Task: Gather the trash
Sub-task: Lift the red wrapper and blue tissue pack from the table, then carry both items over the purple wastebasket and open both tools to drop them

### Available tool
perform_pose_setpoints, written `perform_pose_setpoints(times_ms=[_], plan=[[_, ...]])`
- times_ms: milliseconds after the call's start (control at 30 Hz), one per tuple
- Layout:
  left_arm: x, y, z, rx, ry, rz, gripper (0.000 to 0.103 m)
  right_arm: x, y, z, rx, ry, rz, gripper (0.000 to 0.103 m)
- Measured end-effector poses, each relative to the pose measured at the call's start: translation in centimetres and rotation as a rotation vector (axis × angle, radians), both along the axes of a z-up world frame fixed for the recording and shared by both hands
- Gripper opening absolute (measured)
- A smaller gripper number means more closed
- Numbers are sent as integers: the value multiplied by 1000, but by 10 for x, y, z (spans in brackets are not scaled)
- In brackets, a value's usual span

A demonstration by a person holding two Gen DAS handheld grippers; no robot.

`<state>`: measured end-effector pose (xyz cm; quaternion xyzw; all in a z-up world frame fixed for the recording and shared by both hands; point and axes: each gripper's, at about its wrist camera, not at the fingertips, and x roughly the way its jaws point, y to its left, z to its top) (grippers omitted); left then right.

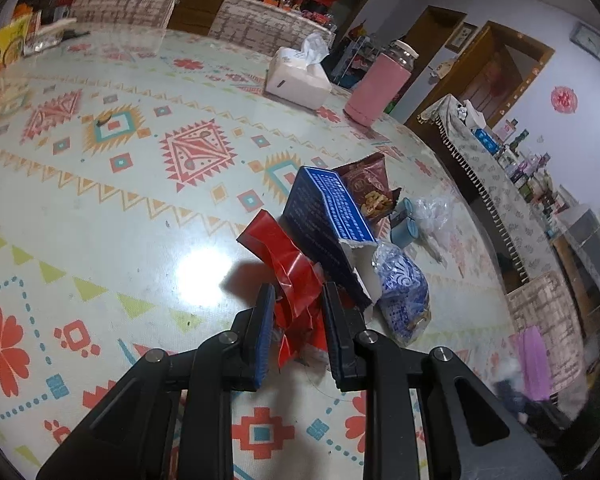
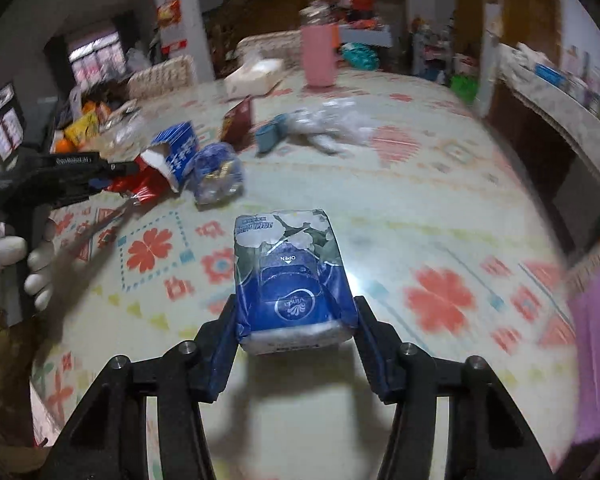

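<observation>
The left gripper (image 1: 298, 296) jaws grip one crumpled red foil wrapper (image 1: 290, 272); the right gripper (image 2: 296, 312) jaws clamp one blue tissue pack (image 2: 290, 276) above the counter (image 2: 420, 208).

Your right claw (image 2: 296, 320) is gripping a blue tissue pack (image 2: 292, 280) between both fingers, holding it above the patterned tabletop (image 2: 420, 208). Far left, your gloved left hand (image 2: 16, 268) is holding the left claw (image 2: 116, 172), which is pinching a red wrapper (image 2: 144, 186) beside a torn blue box (image 2: 176, 152).
</observation>
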<state>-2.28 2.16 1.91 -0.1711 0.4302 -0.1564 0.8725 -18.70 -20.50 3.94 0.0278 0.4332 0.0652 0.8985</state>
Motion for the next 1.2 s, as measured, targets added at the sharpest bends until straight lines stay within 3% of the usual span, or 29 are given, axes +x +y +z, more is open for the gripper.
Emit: perform_pose_setpoints(times_ms=[267, 567, 767, 1200], plan=[[-47, -16, 18, 86, -41, -32, 23, -57, -53, 27, 21, -78, -108, 59], [-93, -63, 62, 130, -121, -123, 23, -85, -83, 24, 110, -121, -152, 59], [-105, -133, 83, 115, -156, -258, 23, -111, -114, 25, 137, -145, -214, 59], [-123, -330, 107, 131, -189, -599, 23, -157, -223, 21, 193, -182, -429, 59]])
